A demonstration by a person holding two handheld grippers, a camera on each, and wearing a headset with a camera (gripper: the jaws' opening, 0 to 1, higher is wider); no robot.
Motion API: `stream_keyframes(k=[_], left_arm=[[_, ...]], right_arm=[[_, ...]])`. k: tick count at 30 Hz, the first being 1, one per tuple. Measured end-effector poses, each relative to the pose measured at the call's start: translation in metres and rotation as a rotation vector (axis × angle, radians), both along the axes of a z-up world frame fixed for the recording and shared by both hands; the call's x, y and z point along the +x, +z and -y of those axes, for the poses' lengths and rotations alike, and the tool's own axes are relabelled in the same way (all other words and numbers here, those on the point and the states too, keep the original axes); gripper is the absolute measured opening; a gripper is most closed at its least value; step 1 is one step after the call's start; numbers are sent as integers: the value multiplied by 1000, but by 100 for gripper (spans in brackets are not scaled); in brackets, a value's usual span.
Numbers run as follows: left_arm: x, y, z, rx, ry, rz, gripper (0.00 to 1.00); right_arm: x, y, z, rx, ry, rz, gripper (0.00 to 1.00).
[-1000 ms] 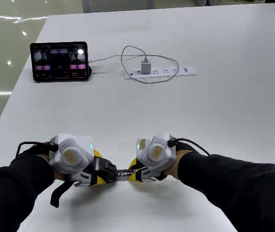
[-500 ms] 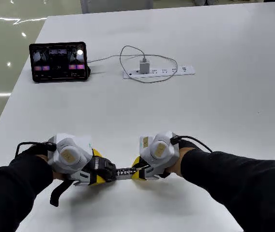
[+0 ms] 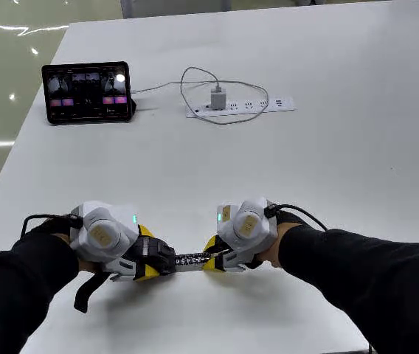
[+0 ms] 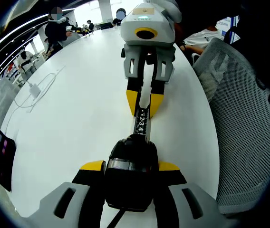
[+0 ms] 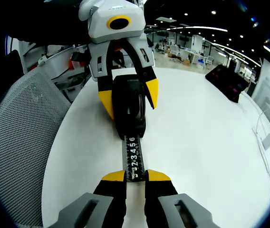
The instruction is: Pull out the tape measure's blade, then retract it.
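Spreading apart since a moment ago, the right gripper (image 5: 135, 176) is pinching the tip of the blade (image 5: 133, 154) between closed jaws and drawing more of it from the tape measure (image 4: 130, 183), which is sitting clamped in the left gripper (image 3: 149, 259) straight ahead. Pulling should be running level along the blade while the left gripper is holding steady, so the tip is not slipping free.
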State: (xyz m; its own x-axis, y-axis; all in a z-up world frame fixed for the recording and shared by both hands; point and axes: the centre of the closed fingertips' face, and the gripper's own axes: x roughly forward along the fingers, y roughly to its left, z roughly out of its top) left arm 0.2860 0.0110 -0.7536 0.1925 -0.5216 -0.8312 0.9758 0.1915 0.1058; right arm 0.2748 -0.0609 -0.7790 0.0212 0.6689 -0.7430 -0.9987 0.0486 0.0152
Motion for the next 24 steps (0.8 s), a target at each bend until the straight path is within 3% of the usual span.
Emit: stream_keyframes(k=[24], left_arm=[[-1,-1,0,5,0,3,34]], right_arm=[[-1,0,17,-8,-6,0,10]])
